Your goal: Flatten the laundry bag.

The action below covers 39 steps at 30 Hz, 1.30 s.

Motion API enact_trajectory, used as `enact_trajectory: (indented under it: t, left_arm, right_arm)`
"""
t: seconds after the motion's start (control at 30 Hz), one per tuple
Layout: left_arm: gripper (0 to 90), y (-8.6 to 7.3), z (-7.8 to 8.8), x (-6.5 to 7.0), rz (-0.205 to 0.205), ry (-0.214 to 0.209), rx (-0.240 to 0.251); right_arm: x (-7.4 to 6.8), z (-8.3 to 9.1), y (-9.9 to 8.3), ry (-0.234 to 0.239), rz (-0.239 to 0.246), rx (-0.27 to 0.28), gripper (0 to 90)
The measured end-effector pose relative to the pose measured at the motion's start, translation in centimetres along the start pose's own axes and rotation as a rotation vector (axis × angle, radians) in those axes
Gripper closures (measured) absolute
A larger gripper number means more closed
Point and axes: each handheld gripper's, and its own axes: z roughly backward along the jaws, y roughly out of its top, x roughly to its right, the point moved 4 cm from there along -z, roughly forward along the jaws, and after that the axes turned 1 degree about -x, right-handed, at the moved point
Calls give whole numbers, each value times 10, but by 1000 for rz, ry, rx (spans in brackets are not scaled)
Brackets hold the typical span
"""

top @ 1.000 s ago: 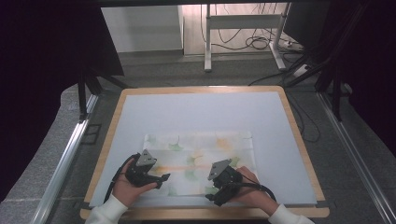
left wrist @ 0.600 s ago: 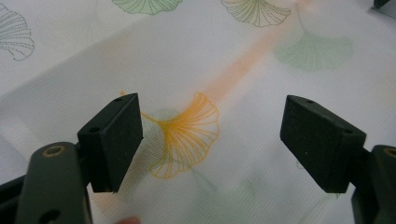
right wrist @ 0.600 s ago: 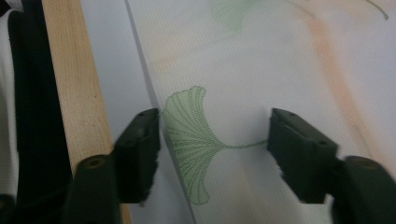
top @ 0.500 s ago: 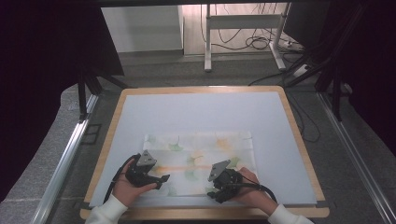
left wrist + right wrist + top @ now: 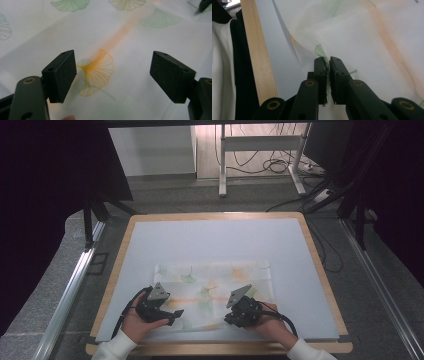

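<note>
A: Where was the cloth at that point?

B: Spread flat on the white table, at the near side, just ahead of both hands. It was thin and see-through, printed with green and orange fan-shaped leaves. The right gripper had its jaws clenched on the near edge of it; in the right gripper view the fabric rose into a small peak between the jaws, with the table's wooden rim off to the left of them.

A: And the other one?

B: The left gripper was released, jaws spread wide, hovering just above the cloth with an orange leaf lying between them. It held nothing (the fabric under it looked flat and unpinched).

A: So the step in hand was a fold, or a lift?

B: My judgement was a two-handed pick-up of the near edge, probably to fold it away from the person. To do that well, the left gripper should drop to the edge itself rather than the middle of the cloth, level with the right one's grip, and close on a single layer. Then both should rise together, evenly, keeping the edge taut between them.

A: Any risk?

B: Mesh that fine could slip or bunch if one side led.
</note>
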Motion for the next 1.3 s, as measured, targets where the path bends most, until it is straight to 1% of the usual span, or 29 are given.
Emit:
enact_trajectory:
  t: [0.1,0.27,0.37,0.47,0.5,0.53,0.57,0.63,0.67,0.7,0.77,0.8,0.9,1.03,1.17,1.3]
  left_arm:
    - [214,2,-2,9,-22,-33,0]
    - [208,5,-8,30,-92,-78,-23]
    - [198,6,-14,43,-125,-97,-30]
    - [185,7,-18,51,-151,-99,-41]
    - [182,7,-20,52,-167,-99,-52]
    - [181,7,-22,55,-166,-99,-52]
    - [180,7,-23,56,-183,-95,-66]
    - [178,7,-28,59,-186,-84,-73]
    - [180,7,-29,59,-201,-76,-85]
    - [187,7,-31,60,-189,-68,-76]
    - [217,8,-32,58,-186,-56,-87]
    - [236,8,-32,58,-172,-52,-82]
    - [288,8,-31,56,-158,-52,-80]
    - [378,9,-30,56,-152,-79,-84]
    - [529,10,-28,55,-129,-125,-83]
    - [613,10,-28,52,-121,-130,-84]
  right_arm:
    - [1,0,0,16,-18,4,864]
    - [4,0,-1,39,-52,10,884]
    - [6,0,-1,53,-69,13,887]
    - [7,0,-2,64,-81,15,888]
    - [7,0,-2,67,-83,16,888]
    - [8,0,-2,70,-85,17,888]
    - [8,0,-2,74,-93,16,887]
    - [8,0,-3,79,-94,18,888]
    - [9,-1,-3,80,-95,19,887]
    - [9,-1,-3,81,-95,19,887]
    - [9,0,-3,83,-97,19,887]
    - [9,0,-3,82,-97,20,887]
    - [9,0,-3,82,-95,21,887]
    - [9,0,-3,78,-93,21,886]
    - [9,0,-3,77,-94,22,886]
    - [8,0,-3,77,-92,21,886]
